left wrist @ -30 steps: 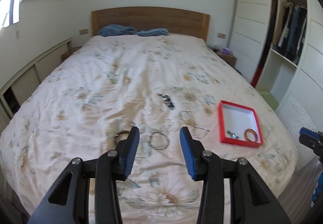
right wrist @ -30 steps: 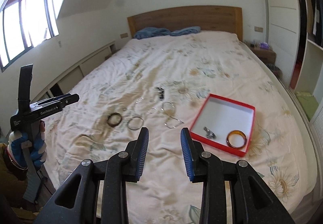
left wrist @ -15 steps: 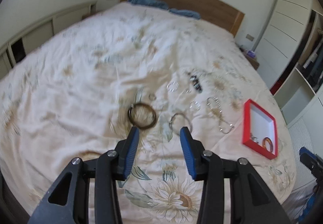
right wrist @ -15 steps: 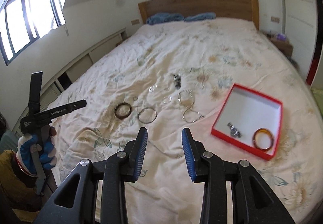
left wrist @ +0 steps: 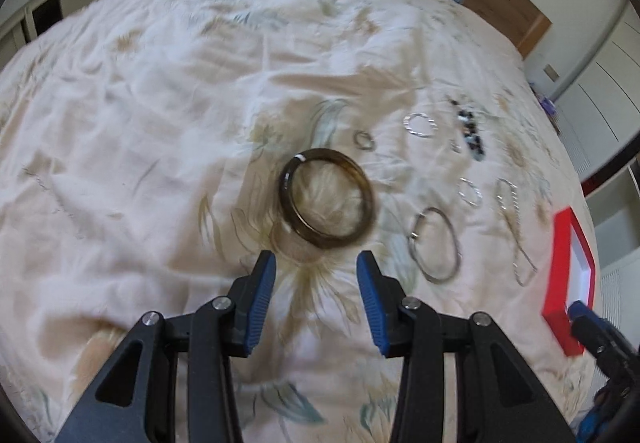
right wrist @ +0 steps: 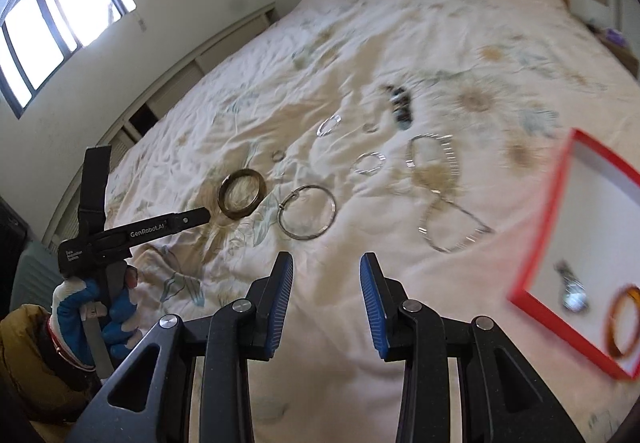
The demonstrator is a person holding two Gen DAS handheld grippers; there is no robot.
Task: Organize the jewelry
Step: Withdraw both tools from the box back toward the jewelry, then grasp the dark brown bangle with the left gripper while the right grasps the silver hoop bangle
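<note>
We hold the left tongs (left wrist: 316, 277) spread wide and empty over the bed (left wrist: 120, 131), their blue pads just short of the dark brown bangle (left wrist: 326, 199), which lies flat on the floral quilt with bare fabric all round its left and near sides. Just right of it sits the large silver hoop (left wrist: 435, 245), apart from the bangle, and beyond that a thin chain bracelet (left wrist: 514, 227) trails toward the red box (left wrist: 564, 263). The box is cut off by the frame edge in this view, so we see only its near wall and a strip of white floor. A small ring (left wrist: 364, 140), a twisted silver ring (left wrist: 420, 124) and a dark beaded piece (left wrist: 470, 133) lie farther up the quilt, all blurred.

Our right tongs (right wrist: 326, 289) also stand open, gripping nothing, over an open stretch of quilt between the hoop (right wrist: 307, 212) and the box (right wrist: 548, 219). From here the box sits near the right edge of the bed, again clipped by the frame. Inside it we make out an amber bangle (right wrist: 622, 317) and a small silvery item (right wrist: 572, 291), too smeared to name. The left tongs (right wrist: 200, 217) show from the side, tip beside the brown bangle (right wrist: 242, 194); we cannot tell whether they touch
</note>
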